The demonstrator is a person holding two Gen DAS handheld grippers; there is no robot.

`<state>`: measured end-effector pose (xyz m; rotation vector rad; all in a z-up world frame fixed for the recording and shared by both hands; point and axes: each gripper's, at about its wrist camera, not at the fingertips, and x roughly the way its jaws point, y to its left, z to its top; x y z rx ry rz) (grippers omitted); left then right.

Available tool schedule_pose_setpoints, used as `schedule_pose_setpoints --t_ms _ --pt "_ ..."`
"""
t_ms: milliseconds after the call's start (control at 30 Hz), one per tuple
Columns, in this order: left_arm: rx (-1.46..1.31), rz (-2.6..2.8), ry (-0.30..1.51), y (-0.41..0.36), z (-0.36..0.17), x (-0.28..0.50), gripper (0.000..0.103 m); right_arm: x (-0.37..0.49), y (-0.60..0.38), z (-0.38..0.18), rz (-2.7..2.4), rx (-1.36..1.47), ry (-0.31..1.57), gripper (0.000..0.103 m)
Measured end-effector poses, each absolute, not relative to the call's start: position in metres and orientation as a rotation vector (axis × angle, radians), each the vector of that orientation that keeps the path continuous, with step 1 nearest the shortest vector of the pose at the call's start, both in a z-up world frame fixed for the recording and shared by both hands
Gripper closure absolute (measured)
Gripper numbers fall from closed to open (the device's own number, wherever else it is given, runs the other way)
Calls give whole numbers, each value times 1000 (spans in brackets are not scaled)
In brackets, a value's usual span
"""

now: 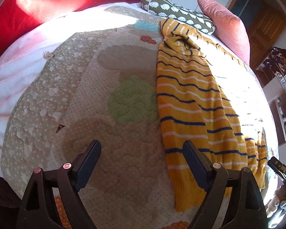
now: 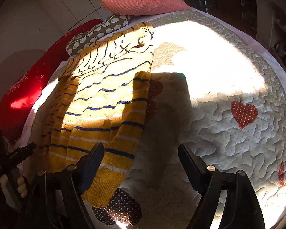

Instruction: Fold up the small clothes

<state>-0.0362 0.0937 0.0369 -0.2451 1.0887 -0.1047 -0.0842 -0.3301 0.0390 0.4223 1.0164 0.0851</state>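
A small yellow sweater (image 1: 188, 103) with navy and white stripes lies lengthwise on the quilted bedspread (image 1: 85, 87), folded into a long narrow shape. My left gripper (image 1: 142, 150) is open and empty, hovering above the quilt just left of the sweater's hem. In the right wrist view the sweater (image 2: 104, 103) lies to the left. My right gripper (image 2: 141, 154) is open and empty, hovering over the quilt (image 2: 219, 137) at the hem's right edge. The left hand-held tool (image 2: 13, 156) shows at the left.
A red pillow (image 1: 47, 3), a green patterned bolster (image 1: 177, 13) and a pink pillow (image 1: 225, 24) lie at the head of the bed. Shelves (image 1: 280, 99) and a wooden door (image 1: 265, 26) stand to the right. Strong sunlight crosses the quilt.
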Motion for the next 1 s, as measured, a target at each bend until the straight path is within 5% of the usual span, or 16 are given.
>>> schedule_pose_setpoints --t_ms 233,300,367,400,433,1000 --pt "-281 -316 1127 38 23 -40 17 -83 -292 22 121 419 1044 23" --pt "-232 -262 1133 23 19 -43 29 -80 -286 22 145 416 1049 29" --pt "-141 -185 1120 14 20 -48 69 -78 -280 22 158 413 1053 52" --pt "-169 -204 1127 14 22 -49 79 -77 -279 21 164 423 1062 78" --pt "-210 -226 1141 17 25 -51 89 -77 -281 19 176 456 1066 90" --pt "-131 -199 1133 32 51 -114 103 -157 -339 34 129 562 1022 97"
